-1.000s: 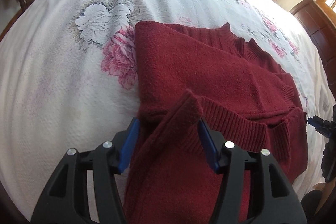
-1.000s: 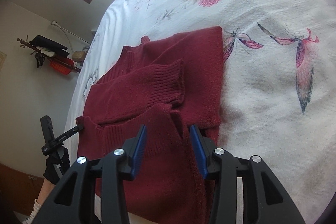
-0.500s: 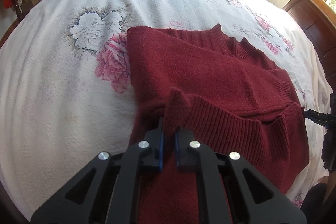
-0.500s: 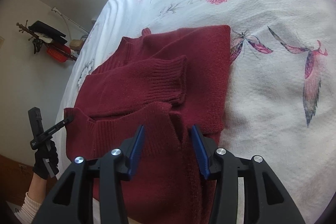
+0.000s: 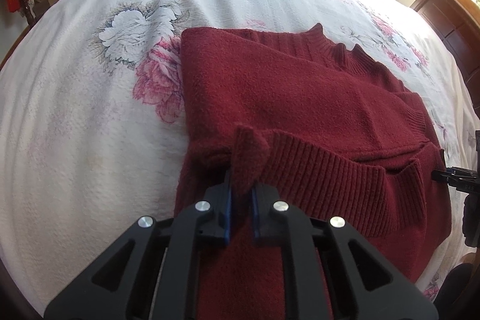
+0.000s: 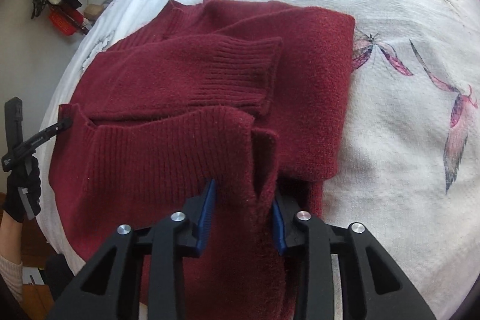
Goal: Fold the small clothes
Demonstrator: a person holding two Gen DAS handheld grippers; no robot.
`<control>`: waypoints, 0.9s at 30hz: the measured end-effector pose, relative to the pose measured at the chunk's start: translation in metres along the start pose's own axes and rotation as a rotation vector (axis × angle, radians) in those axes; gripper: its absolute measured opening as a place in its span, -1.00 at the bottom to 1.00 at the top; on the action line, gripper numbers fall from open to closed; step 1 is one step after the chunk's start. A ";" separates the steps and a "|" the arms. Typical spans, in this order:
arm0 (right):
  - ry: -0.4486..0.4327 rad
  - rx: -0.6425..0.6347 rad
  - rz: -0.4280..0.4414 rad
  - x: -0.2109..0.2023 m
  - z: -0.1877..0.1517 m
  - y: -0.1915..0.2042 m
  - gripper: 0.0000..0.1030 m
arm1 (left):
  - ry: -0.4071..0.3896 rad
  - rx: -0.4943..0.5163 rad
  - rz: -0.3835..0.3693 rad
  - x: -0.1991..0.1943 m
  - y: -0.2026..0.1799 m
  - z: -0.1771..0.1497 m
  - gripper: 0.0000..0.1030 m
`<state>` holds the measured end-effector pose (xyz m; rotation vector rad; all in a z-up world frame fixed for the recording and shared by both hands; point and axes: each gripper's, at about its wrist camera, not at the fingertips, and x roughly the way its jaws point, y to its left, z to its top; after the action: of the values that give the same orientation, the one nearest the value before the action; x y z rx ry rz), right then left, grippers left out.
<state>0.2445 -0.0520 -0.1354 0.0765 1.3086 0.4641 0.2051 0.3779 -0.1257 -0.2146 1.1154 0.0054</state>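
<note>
White floral bedspread (image 5: 75,116) carries a half-folded red sweater (image 5: 285,98). Left gripper (image 5: 240,191) has just pinched its hem corner; right gripper (image 6: 243,200) still brackets the other, unclosed, so lifting waits.

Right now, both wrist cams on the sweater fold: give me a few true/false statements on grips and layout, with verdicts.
1. The left gripper is shut on a pinch of the sweater. True.
2. The right gripper is clamped tight on the fabric. False: its jaws stand apart, with a fold of the hem lying between them.
3. The sweater is dark red and lies on a white bedspread with a flower print. True.
4. Both sleeves are spread out flat to the sides. False: a ribbed cuff is folded across the body.
5. The sweater hangs off a hanger. False: it rests on the bed.
</note>
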 end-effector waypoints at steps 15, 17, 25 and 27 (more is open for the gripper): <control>-0.248 0.087 0.272 -0.078 0.008 -0.016 -0.86 | -0.140 -0.025 -0.034 -0.053 -0.009 0.010 -0.91; -0.289 0.108 0.302 -0.092 0.008 -0.021 -0.86 | -0.168 -0.034 -0.046 -0.063 -0.009 0.016 -0.91; -0.374 0.126 0.290 -0.126 0.026 -0.026 -0.86 | -0.291 -0.074 -0.069 -0.093 -0.006 0.056 -0.92; -0.385 0.128 0.276 -0.131 0.037 -0.031 -0.87 | -0.321 -0.097 -0.067 -0.097 -0.002 0.070 -0.92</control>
<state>0.2643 -0.1208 -0.0153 0.4376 0.9491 0.5676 0.2244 0.3979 -0.0095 -0.3255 0.7880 0.0333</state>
